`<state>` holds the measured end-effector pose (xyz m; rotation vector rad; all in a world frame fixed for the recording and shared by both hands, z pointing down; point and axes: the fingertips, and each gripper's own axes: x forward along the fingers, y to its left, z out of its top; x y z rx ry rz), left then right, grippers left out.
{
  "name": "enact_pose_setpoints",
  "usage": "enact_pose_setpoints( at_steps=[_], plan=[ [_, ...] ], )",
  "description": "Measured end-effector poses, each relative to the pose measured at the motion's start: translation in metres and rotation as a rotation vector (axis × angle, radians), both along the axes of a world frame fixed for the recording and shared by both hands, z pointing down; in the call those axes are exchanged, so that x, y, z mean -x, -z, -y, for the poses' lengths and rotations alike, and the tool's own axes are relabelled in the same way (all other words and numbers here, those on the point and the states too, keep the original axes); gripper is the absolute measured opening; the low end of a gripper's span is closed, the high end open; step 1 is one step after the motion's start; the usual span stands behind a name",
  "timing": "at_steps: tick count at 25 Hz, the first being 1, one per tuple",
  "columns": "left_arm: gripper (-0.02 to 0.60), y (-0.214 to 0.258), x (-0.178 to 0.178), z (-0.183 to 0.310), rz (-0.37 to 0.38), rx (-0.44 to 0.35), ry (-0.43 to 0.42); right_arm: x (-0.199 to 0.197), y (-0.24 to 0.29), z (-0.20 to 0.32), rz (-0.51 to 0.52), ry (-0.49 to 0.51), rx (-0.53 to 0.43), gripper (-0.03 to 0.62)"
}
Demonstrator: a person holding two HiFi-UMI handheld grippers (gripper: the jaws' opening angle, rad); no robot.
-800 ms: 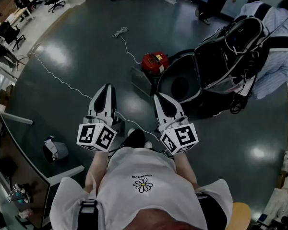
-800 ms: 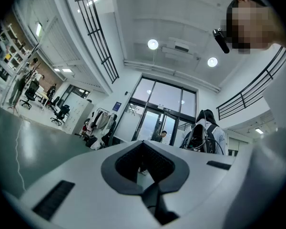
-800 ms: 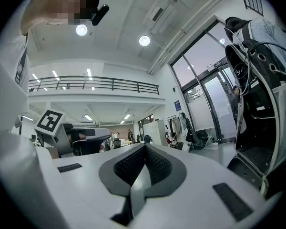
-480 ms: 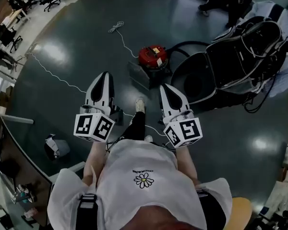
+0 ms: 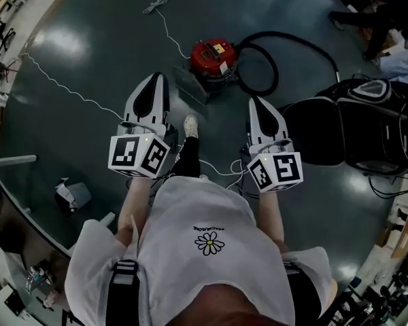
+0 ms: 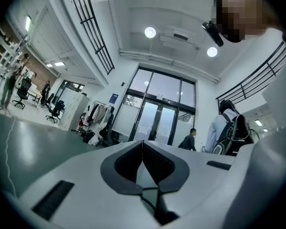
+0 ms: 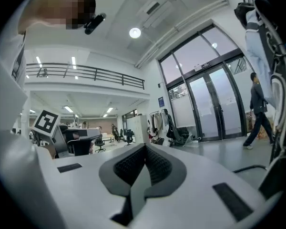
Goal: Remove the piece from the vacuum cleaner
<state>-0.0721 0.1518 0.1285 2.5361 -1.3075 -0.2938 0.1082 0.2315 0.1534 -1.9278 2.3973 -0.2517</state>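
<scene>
A red canister vacuum cleaner (image 5: 213,56) stands on the dark floor ahead of me, with a black hose (image 5: 272,49) looping to its right and a grey flat piece (image 5: 190,87) at its near left. My left gripper (image 5: 156,80) is held in the air short of the vacuum, jaws shut and empty. My right gripper (image 5: 257,104) hangs to the right, nearer me, also shut and empty. In the left gripper view the left gripper (image 6: 142,142) points level into the hall. The right gripper (image 7: 144,148) does the same in its own view. Neither shows the vacuum.
A white power cord (image 5: 88,100) trails across the floor at left. A black backpack rig (image 5: 367,128) lies at right. A small grey object (image 5: 71,195) sits at lower left. My foot (image 5: 190,126) steps forward. People stand by the glass doors (image 6: 157,120).
I have walked forward: the vacuum is closer and more central, the backpack rig has slid off to the right. Both grippers stay shut and level.
</scene>
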Motion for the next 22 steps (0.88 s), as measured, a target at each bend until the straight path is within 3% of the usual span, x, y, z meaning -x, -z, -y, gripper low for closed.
enact_pose_setpoints(
  at_steps=[6, 10, 13, 15, 19, 22],
  plan=[
    [0.075, -0.062, -0.026, 0.139, -0.097, 0.206, -0.032, -0.014, -0.046, 0.148, 0.011, 0.042, 0.112, 0.008],
    [0.117, -0.119, -0.033, 0.228, -0.051, 0.355, 0.013, -0.014, -0.09, 0.247, -0.029, 0.097, 0.211, 0.008],
    [0.161, -0.19, -0.028, 0.273, 0.042, 0.497, 0.067, -0.008, -0.142, 0.302, -0.087, 0.141, 0.308, 0.008],
    [0.192, -0.242, -0.024, 0.293, 0.065, 0.589, 0.091, -0.001, -0.182, 0.331, -0.116, 0.179, 0.36, 0.008],
    [0.23, -0.366, -0.028, 0.314, 0.029, 0.842, 0.157, 0.008, -0.291, 0.381, -0.21, 0.282, 0.501, 0.008],
    [0.23, -0.467, -0.037, 0.314, -0.019, 1.078, 0.24, 0.011, -0.396, 0.41, -0.276, 0.396, 0.682, 0.008]
  ],
)
